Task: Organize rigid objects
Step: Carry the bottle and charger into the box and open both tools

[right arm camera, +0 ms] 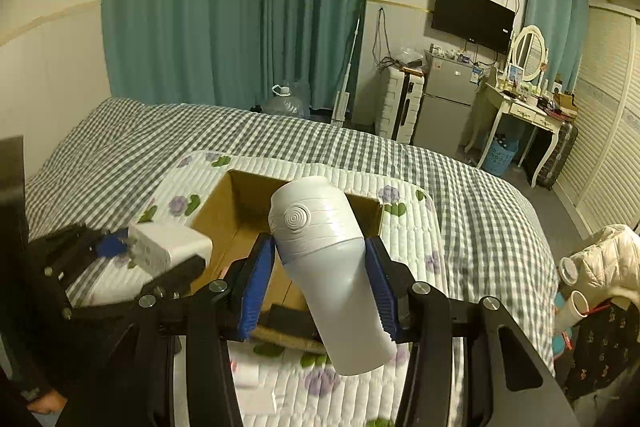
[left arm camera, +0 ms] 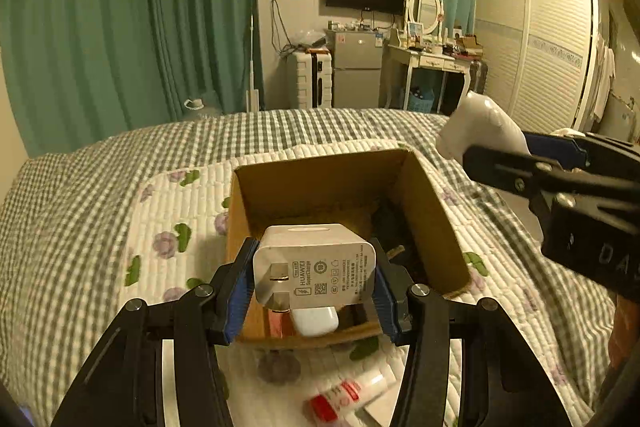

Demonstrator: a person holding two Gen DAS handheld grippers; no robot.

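Box: an open cardboard box point(left arm camera: 320, 187) sits on a white quilted flower-print mat point(left arm camera: 180, 203), which lies on a bed with a green checked cover point(left arm camera: 80, 179).
Left gripper point(left arm camera: 314, 281): its blue pads pinch a white charger point(left arm camera: 314, 269) by its two sides, held above the near part of the box, prongs pointing left.
Right gripper point(right arm camera: 320, 287): it clamps a white bottle point(right arm camera: 332, 267), tilted, over the near right edge of the box.
Inside the box: a small white case point(left arm camera: 316, 321) and a pink item point(left arm camera: 276, 323) lie by the near wall; dark things fill the right corner.
In front of the box: a red and white tube point(left arm camera: 352, 395) lies on the mat.
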